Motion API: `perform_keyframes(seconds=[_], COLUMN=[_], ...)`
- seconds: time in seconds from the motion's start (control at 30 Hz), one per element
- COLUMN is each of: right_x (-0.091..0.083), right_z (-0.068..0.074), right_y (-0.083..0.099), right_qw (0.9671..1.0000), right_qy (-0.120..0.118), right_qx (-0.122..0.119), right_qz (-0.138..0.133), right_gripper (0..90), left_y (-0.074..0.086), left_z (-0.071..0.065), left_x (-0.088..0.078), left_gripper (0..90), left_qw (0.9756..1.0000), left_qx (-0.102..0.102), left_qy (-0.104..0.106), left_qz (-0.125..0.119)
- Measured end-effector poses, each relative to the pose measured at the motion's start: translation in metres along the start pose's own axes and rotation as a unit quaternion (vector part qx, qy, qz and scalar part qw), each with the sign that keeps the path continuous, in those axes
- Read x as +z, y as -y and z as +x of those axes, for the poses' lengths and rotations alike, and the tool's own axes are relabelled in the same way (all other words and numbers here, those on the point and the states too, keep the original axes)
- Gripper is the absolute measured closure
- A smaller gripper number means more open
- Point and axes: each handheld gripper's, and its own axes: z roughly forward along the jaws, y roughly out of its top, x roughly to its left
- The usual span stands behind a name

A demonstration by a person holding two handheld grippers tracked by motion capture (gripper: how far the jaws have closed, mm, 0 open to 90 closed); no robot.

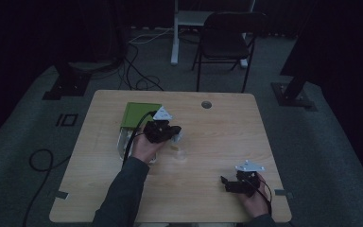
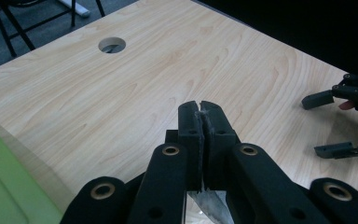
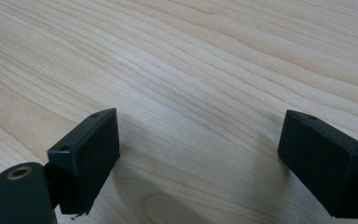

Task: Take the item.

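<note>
Table (image 1: pixel 217 142) of light wood grain is seen from above, on grey carpet (image 1: pixel 321 142) in a dim room. A round cable hole (image 1: pixel 206 104) is set near the far edge of the tabletop. A black chair (image 1: pixel 227 40) is placed beyond the table, beside a white post-like leg (image 1: pixel 175 33); cables (image 1: pixel 137 71) are strewn on the floor behind. A green flat box or lid (image 1: pixel 139 114) is laid on the far-left part of the table, with a pale, clear-looking item (image 1: pixel 123 142) just below it; what that item is cannot be told.

Left gripper (image 1: pixel 176 132) is held over the middle-left of the table, just right of the green box, by the left hand (image 1: pixel 146 147), a dark sleeve (image 1: pixel 123 194) behind it. In the left gripper view its jaws are seen pressed together, with a thin translucent sheet of plastic (image 2: pixel 209 205) pinched between them and hanging out below. A small pale scrap (image 1: pixel 182 153) is seen on the wood just beneath the gripper; whether it belongs to that plastic cannot be told.

Right gripper (image 1: pixel 224 182) is rested near the front-right corner of the table, held by the right hand (image 1: pixel 253 198), well apart from the left one. In the right gripper view its jaws are spread wide over bare wood, with nothing between them.
</note>
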Motion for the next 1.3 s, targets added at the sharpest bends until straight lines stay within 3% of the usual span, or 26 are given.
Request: perform_keyframes(seconds=[0.6, 1.0, 1.13, 1.3], right_x=[0.000, 0.000, 0.000, 0.000], right_z=[0.000, 0.000, 0.000, 0.001], right_y=[0.000, 0.000, 0.000, 0.000], right_qw=[1.0000, 1.0000, 1.0000, 1.0000], right_qy=[-0.001, -0.001, -0.001, -0.002], right_qx=[-0.001, -0.001, -0.001, -0.001], right_qz=[0.000, 0.000, 0.000, 0.000], right_gripper=[12.3, 12.3, 12.3, 12.3], left_y=[0.002, -0.002, -0.012, -0.012], left_z=[0.007, 0.011, 0.011, 0.010], left_x=[0.025, 0.022, 0.019, 0.024], left_gripper=[88.5, 88.5, 88.5, 88.4], left_qw=[0.9996, 0.9997, 0.9998, 0.9998], left_qx=[-0.009, -0.019, -0.017, -0.013], left_qy=[-0.003, -0.005, -0.007, -0.008], left_qz=[0.028, 0.014, 0.004, 0.011])
